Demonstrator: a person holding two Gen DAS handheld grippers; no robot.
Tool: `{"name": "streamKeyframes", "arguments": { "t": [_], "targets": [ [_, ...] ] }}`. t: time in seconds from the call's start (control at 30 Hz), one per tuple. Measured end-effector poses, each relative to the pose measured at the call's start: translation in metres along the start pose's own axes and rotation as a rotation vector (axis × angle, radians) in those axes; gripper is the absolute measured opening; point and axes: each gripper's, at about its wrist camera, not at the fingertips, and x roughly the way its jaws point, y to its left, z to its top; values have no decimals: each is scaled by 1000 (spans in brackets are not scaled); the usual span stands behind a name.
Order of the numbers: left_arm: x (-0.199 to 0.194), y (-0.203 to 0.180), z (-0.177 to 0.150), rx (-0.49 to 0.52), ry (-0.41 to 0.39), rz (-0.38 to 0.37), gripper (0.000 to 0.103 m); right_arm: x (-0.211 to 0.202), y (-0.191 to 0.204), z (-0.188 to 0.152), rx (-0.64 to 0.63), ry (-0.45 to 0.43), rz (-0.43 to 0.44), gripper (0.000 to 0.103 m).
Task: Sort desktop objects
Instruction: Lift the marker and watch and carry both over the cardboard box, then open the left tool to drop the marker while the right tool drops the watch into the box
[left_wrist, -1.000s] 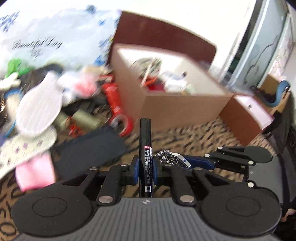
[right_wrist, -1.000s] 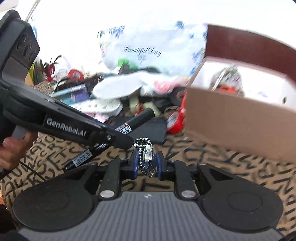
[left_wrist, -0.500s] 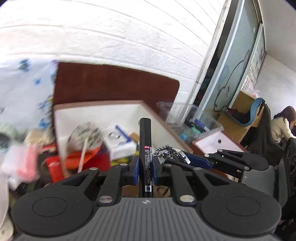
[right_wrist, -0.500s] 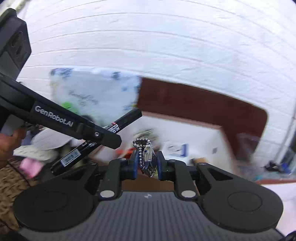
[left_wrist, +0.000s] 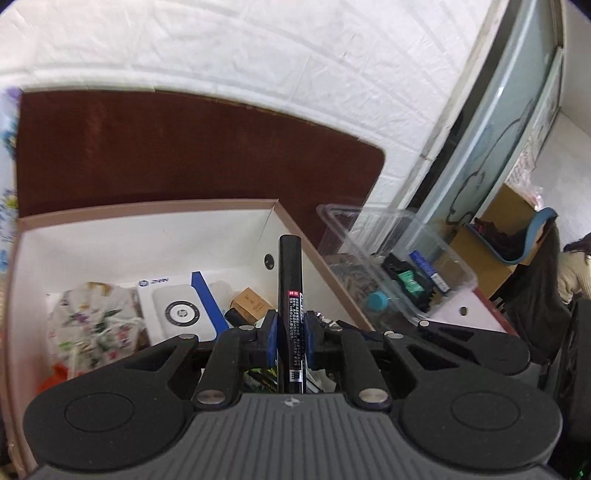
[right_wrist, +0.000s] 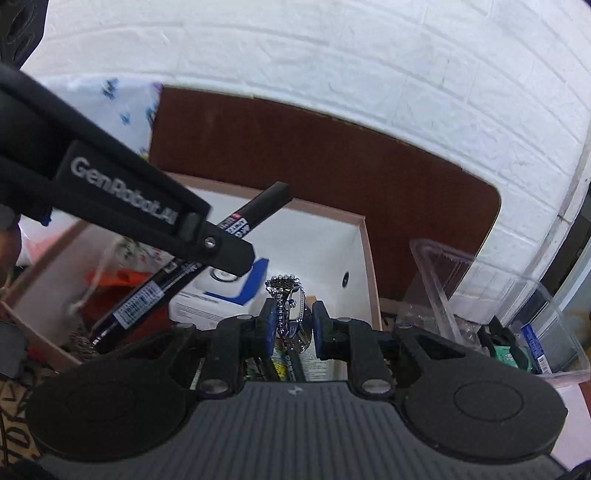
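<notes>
My left gripper (left_wrist: 291, 326) is shut on a black marker pen (left_wrist: 290, 280) that points forward over the open cardboard box (left_wrist: 147, 206). My right gripper (right_wrist: 294, 323) holds a silver wristwatch (right_wrist: 291, 306) between its blue pads, with the jaws set wider than before. It hovers over the same box (right_wrist: 364, 258) near its right wall. The left gripper and marker (right_wrist: 258, 210) cross the right wrist view at the left. The box holds a white and blue carton (left_wrist: 177, 306), a floral bag (left_wrist: 96, 321) and small items.
A clear plastic tub (left_wrist: 399, 258) with small items stands right of the box, also in the right wrist view (right_wrist: 517, 314). A dark brown board (left_wrist: 184, 147) leans on the white brick wall behind. A person sits at the far right (left_wrist: 576, 266).
Both grippers have risen from the leopard-print table and moved forward over the cardboard box. The right gripper's jaws have spread slightly around the watch.
</notes>
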Motion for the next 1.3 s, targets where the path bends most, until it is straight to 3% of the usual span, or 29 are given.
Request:
{"name": "streamKeyframes", "arguments": {
  "t": [0.23, 0.43, 0.47, 0.53, 0.6, 0.63, 0.77, 0.97, 1.03, 1.3],
  "targets": [
    [47, 15, 8, -12, 37, 28, 14, 46, -5, 5, -53, 102, 12, 18],
    [61, 30, 14, -31, 22, 37, 16, 75, -8, 13, -102, 170, -5, 19],
    [59, 32, 14, -39, 10, 27, 22, 78, -8, 14, -105, 180, -7, 19],
    [53, 36, 15, -63, 1, -11, 82, 80, -7, 15, -120, 183, -1, 21],
    [43, 37, 14, -66, -30, -40, 92, 73, -6, 15, -127, 142, -33, 41],
    [38, 36, 14, -53, -45, -57, 92, 67, -6, 15, -124, 107, -55, 57],
    [22, 32, 13, -18, -59, -65, 94, 41, -11, 15, -70, 10, -55, 87],
    [0, 22, -2, 46, -60, -42, 94, 9, -14, 11, 44, -21, -19, 88],
    [-10, 18, -8, 59, -55, -35, 94, -1, -9, 8, 43, -24, -20, 92],
    [-71, 8, -44, 83, -93, -16, 94, -52, 21, -9, 52, -101, 1, 92]
  ]
}}
